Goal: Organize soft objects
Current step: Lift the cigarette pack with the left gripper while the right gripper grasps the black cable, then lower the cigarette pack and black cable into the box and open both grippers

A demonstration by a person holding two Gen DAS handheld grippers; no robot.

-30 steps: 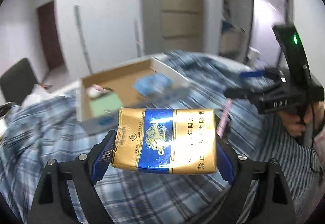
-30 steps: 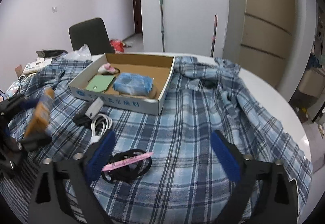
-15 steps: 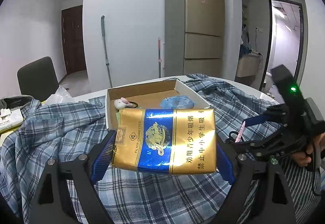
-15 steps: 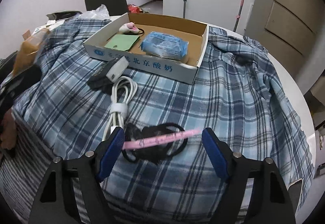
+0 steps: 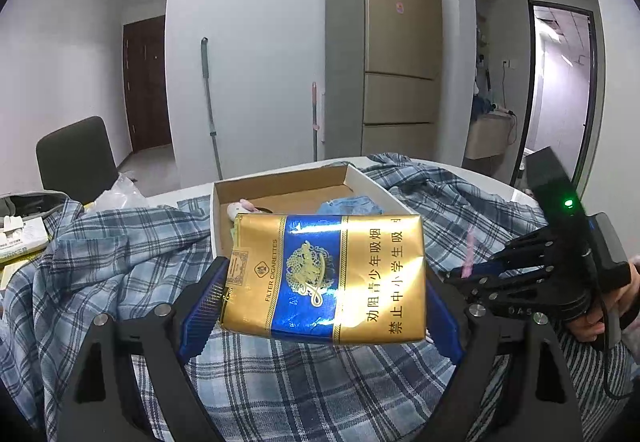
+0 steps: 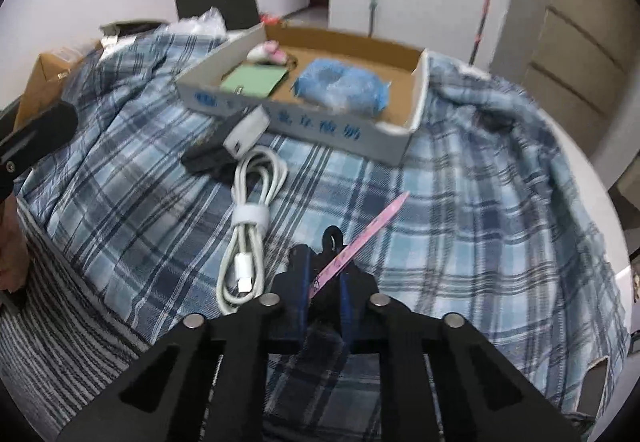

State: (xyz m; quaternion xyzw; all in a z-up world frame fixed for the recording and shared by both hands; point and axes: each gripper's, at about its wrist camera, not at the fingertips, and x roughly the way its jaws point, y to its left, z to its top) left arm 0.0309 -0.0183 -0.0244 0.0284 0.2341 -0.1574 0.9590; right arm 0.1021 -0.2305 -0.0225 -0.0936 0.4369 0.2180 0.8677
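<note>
Clamping a gold-and-blue cigarette pack (image 5: 326,278) between its pads, the left claw (image 5: 324,306) held it above the plaid-covered surface (image 5: 120,262), before the cardboard box (image 6: 416,109). The right claw (image 6: 324,282) was pinched on a pink strip (image 6: 360,238) and black cord.

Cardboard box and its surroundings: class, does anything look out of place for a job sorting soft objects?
Yes. The left gripper grips a cigarette pack, hardly a soft object. A white cable and charger lie outside the cardboard box.
</note>
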